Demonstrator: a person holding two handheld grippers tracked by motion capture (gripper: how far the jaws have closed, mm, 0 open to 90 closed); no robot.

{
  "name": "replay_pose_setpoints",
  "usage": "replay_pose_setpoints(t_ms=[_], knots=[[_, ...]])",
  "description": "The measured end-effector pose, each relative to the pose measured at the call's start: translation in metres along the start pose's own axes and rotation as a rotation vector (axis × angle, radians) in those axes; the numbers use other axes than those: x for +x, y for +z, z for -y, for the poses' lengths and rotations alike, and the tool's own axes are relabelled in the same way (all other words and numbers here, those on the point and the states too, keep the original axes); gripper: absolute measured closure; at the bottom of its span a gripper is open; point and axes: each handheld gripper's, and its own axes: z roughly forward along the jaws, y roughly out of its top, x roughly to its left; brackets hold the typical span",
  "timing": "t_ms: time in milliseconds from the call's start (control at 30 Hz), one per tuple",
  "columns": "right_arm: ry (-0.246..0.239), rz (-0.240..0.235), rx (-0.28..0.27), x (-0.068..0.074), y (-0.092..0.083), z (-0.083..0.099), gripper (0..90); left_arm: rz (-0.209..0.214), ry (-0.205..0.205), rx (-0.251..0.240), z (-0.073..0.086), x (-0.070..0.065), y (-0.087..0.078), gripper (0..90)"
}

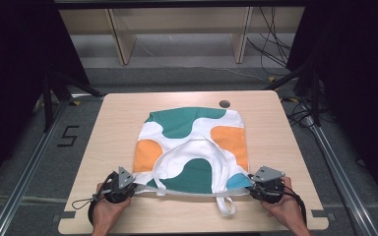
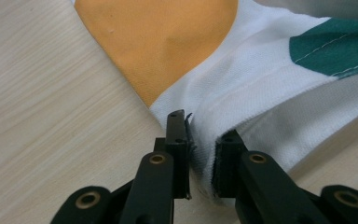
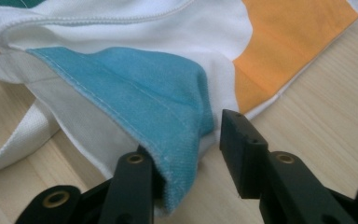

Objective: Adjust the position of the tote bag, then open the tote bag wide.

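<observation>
- Tote bag [image 1: 192,147] lies flat mid-surface [image 1: 108,142], bare wood all round.
- My left gripper [image 2: 200,154] jaws straddle its near-left hem, slightly apart.
- My right gripper [image 3: 186,154] jaws gape around the near-right corner.

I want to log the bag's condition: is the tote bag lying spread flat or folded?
Spread flat. The tote bag lies open-faced on the table, its full patterned side showing, one handle resting on top.

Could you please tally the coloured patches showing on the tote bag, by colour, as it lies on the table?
On the tote bag, high view:
Green patches: 2
Orange patches: 2
Blue patches: 1
Total: 5
</observation>
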Motion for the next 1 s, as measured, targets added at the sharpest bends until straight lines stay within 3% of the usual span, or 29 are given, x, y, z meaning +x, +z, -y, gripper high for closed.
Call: replay_pose_setpoints(t_ms=[100,167,200,300,333,367,433,500,533,633,667,733,767,800,833,867,900,933,1000], knots=[[0.016,-0.003,0.008,-0.001,0.002,0.001,64.1,0.011,-0.019,-0.002,-0.001,-0.002,0.001,80.5],[0.010,-0.005,0.021,-0.001,0.004,0.001,65.4,0.017,0.014,0.012,-0.001,0.000,0.001,80.2],[0.007,-0.004,0.029,0.000,0.005,0.001,66.2,0.022,-0.038,-0.004,0.000,-0.002,0.003,80.2],[-0.019,-0.004,0.032,-0.001,0.008,0.000,69.0,0.025,0.005,-0.014,-0.001,0.004,0.002,78.9],[-0.022,-0.001,0.028,-0.001,0.008,0.000,71.9,0.034,-0.005,-0.008,-0.001,0.004,0.001,78.5],[-0.027,-0.007,0.024,-0.001,0.007,-0.001,74.2,0.045,-0.056,-0.023,0.000,0.002,0.003,77.5],[-0.032,-0.012,0.016,-0.001,0.007,-0.001,78.5,0.042,-0.076,-0.032,0.000,0.005,0.004,69.9],[-0.037,-0.010,0.009,0.000,0.006,-0.002,80.6,0.058,-0.035,-0.039,0.000,0.011,0.006,68.2],[-0.038,-0.007,0.002,0.000,0.004,-0.003,81.6,0.052,-0.053,-0.037,0.000,0.009,0.006,67.8],[-0.038,-0.004,-0.028,-0.002,0.001,-0.005,82.3,0.054,-0.026,-0.039,-0.003,0.009,0.006,71.3],[-0.036,-0.006,-0.037,-0.002,0.000,-0.006,82.4,0.056,-0.063,-0.044,-0.002,0.006,0.007,73.7],[-0.035,-0.006,-0.058,-0.004,-0.003,-0.008,82.6,0.044,-0.055,-0.046,-0.004,0.002,0.007,79.4],[-0.026,-0.002,-0.060,-0.004,-0.004,-0.008,82.7,0.054,-0.017,-0.042,-0.005,0.004,0.006,80.6],[-0.019,0.002,-0.073,-0.004,-0.006,-0.009,82.7,0.057,-0.023,-0.048,-0.006,0.003,0.004,82.1],[-0.029,0.005,-0.083,-0.006,-0.008,-0.009,82.8,0.058,-0.009,-0.058,-0.007,0.004,0.002,83.2],[-0.022,0.010,-0.094,-0.006,-0.010,-0.010,82.8,0.050,-0.022,-0.073,-0.008,0.003,-0.001,83.9],[-0.033,0.005,-0.109,-0.008,-0.011,-0.010,82.8,0.049,-0.003,-0.078,-0.009,0.005,-0.004,84.2],[0.003,0.010,-0.120,-0.008,-0.014,-0.011,82.8,0.050,-0.013,-0.094,-0.010,0.006,-0.007,84.4],[0.012,0.014,-0.150,-0.010,-0.018,-0.014,82.8,0.059,-0.001,-0.141,-0.013,0.010,-0.011,84.7]])
